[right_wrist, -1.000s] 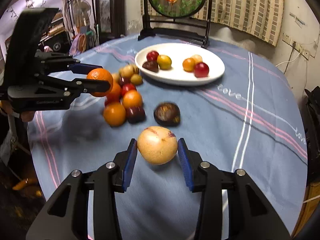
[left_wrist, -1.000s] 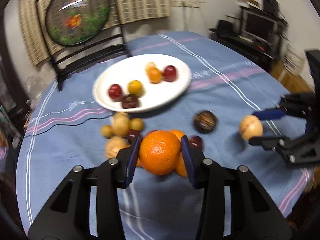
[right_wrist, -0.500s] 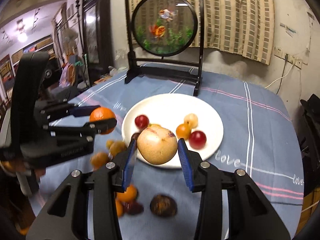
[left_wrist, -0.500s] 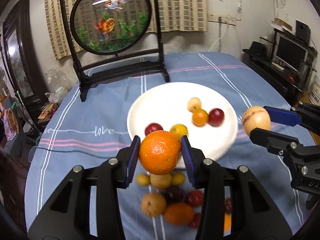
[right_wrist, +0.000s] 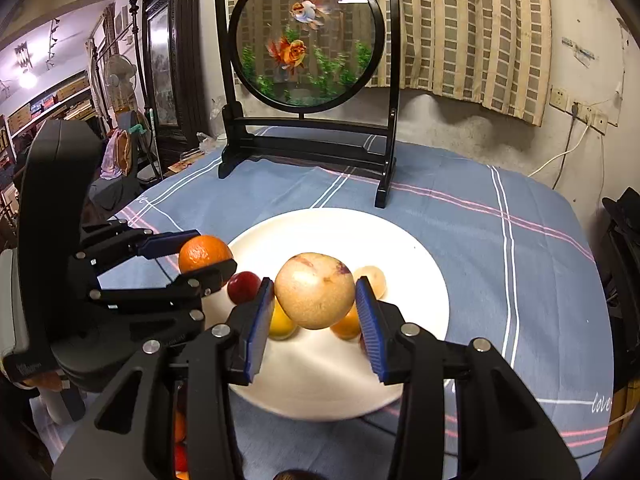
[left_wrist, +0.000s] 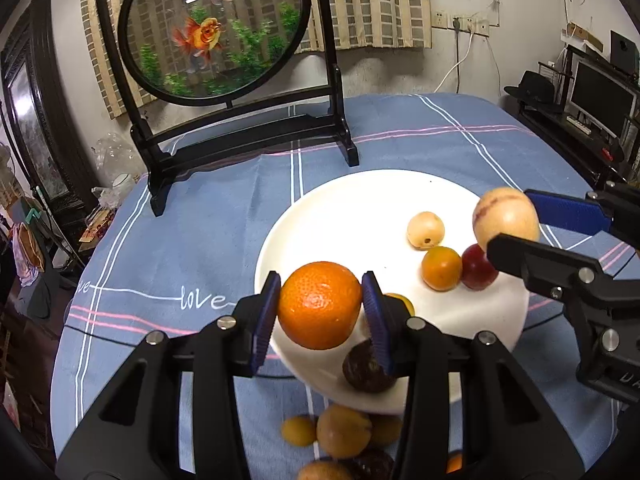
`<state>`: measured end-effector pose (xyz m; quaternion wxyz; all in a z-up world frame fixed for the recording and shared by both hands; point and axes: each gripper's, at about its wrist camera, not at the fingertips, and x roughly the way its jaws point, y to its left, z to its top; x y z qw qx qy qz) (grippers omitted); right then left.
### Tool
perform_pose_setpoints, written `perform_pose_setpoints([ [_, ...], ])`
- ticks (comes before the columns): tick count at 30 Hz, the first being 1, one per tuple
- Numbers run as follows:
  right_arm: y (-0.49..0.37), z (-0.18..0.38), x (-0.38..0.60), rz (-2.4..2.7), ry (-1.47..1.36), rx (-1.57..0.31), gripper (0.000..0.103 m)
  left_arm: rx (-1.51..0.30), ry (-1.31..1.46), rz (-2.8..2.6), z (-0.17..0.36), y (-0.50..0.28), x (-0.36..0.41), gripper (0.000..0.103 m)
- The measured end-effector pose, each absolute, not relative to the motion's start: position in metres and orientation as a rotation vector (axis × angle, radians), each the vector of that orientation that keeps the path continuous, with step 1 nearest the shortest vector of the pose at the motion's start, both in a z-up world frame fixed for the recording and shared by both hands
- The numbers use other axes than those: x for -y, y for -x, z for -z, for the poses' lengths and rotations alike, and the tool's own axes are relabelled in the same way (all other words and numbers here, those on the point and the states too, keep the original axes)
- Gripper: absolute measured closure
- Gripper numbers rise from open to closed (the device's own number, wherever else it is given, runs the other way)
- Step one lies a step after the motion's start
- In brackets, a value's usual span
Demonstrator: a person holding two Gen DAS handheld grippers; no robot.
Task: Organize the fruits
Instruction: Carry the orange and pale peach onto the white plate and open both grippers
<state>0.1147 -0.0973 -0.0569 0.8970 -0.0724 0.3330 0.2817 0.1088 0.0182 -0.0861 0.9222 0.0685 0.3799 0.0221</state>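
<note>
My left gripper (left_wrist: 320, 308) is shut on an orange (left_wrist: 319, 305) and holds it above the near-left rim of the white plate (left_wrist: 344, 208). My right gripper (right_wrist: 314, 300) is shut on a pale yellow-brown round fruit (right_wrist: 314, 295) and holds it above the plate (right_wrist: 408, 264). On the plate lie a pale fruit (left_wrist: 425, 230), a small orange fruit (left_wrist: 441, 268), a red fruit (left_wrist: 476, 270) and a dark fruit (left_wrist: 366, 368). The right gripper with its fruit (left_wrist: 505, 218) shows in the left wrist view. The left gripper with the orange (right_wrist: 204, 254) shows in the right wrist view.
Several loose fruits (left_wrist: 342, 430) lie on the blue tablecloth (left_wrist: 200, 232) just in front of the plate. A round goldfish screen on a black stand (left_wrist: 216, 32) stands behind the plate. A monitor and shelves (left_wrist: 600, 96) are off the table's right.
Both grippers have carried their fruits forward from the loose pile to over the plate. The plate and the goldfish screen now look closer and larger.
</note>
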Motion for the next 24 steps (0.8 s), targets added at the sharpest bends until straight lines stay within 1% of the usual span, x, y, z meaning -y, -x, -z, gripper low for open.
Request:
perform_pose_setpoints([
  [12,-0.149,0.075,0.086,-0.571,0.155,-0.73,0.061,-0.806,-0.179,-0.044,0.102,-0.138,-0.012,0.061],
  [24,-0.169,0.08,0.077,-0.57,0.159,-0.742,0.061,-0.825,-0.202,-0.051,0.115,-0.161,-0.013,0.061],
])
